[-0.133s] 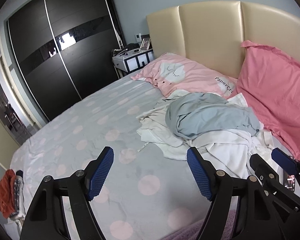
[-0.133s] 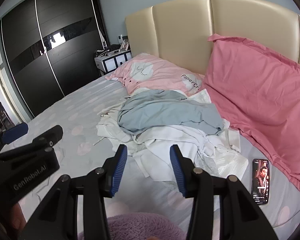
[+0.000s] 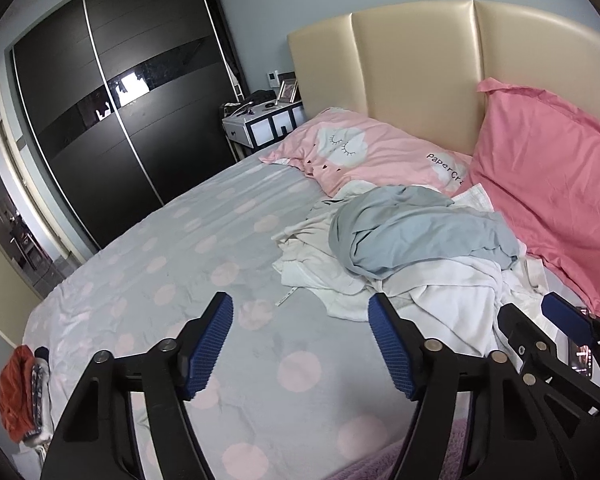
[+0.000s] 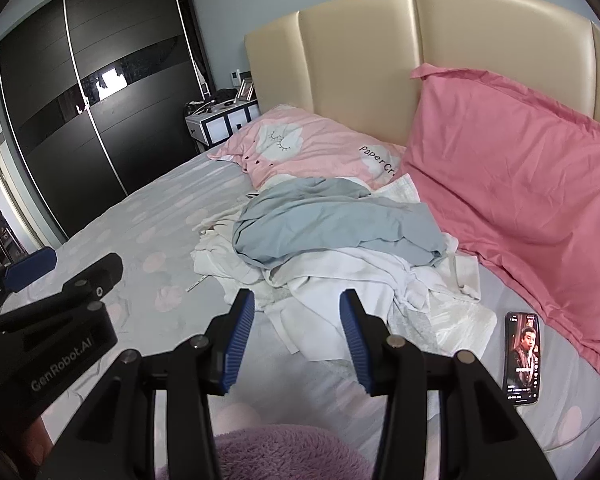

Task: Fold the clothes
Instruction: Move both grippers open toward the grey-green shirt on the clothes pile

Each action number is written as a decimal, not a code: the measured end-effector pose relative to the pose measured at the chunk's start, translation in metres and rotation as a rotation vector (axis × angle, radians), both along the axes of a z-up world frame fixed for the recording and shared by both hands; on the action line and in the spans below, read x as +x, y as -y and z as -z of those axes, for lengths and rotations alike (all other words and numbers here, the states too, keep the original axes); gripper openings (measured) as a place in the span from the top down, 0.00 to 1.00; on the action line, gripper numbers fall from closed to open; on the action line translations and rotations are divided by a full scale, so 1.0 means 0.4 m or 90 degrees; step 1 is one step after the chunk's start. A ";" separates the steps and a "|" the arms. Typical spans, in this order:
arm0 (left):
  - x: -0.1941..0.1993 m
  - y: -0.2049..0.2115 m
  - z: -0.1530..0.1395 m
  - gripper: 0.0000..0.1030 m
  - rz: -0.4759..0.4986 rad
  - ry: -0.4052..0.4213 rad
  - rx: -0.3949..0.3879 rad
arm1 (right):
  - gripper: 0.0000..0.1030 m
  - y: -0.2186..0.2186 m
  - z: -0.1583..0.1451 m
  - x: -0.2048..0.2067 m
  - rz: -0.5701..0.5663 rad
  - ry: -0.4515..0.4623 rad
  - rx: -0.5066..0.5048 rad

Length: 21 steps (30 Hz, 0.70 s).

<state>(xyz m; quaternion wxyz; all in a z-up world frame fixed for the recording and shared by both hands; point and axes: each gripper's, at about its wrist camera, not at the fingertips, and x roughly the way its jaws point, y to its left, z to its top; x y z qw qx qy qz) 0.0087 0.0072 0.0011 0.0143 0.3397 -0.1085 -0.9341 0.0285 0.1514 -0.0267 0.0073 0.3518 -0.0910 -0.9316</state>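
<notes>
A heap of unfolded clothes lies on the bed near the pillows: a pale blue-grey garment [image 3: 416,232] [image 4: 332,224] on top of several white garments [image 3: 452,300] [image 4: 340,276]. My left gripper [image 3: 300,320] is open and empty, held above the bedsheet in front and to the left of the heap. My right gripper [image 4: 296,312] is open and empty, just short of the heap's near white edge. The right gripper also shows at the right edge of the left wrist view [image 3: 540,316], and the left gripper shows at the left of the right wrist view [image 4: 72,268].
The bed has a grey sheet with pink dots [image 3: 180,264] and a cream headboard [image 3: 420,64]. Two pink pillows [image 3: 372,152] [image 4: 520,184] lie behind the heap. A lit phone [image 4: 523,356] lies right of the heap. A nightstand [image 3: 260,124] and dark wardrobe [image 3: 100,112] stand left.
</notes>
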 end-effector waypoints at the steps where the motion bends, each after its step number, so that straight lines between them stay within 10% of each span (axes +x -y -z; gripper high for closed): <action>1: 0.001 0.001 -0.001 0.32 -0.001 -0.001 0.001 | 0.58 0.000 0.000 0.001 0.000 -0.001 0.000; 21: 0.008 -0.006 0.004 0.35 0.007 -0.001 0.023 | 0.59 0.000 0.005 0.009 -0.001 -0.008 -0.016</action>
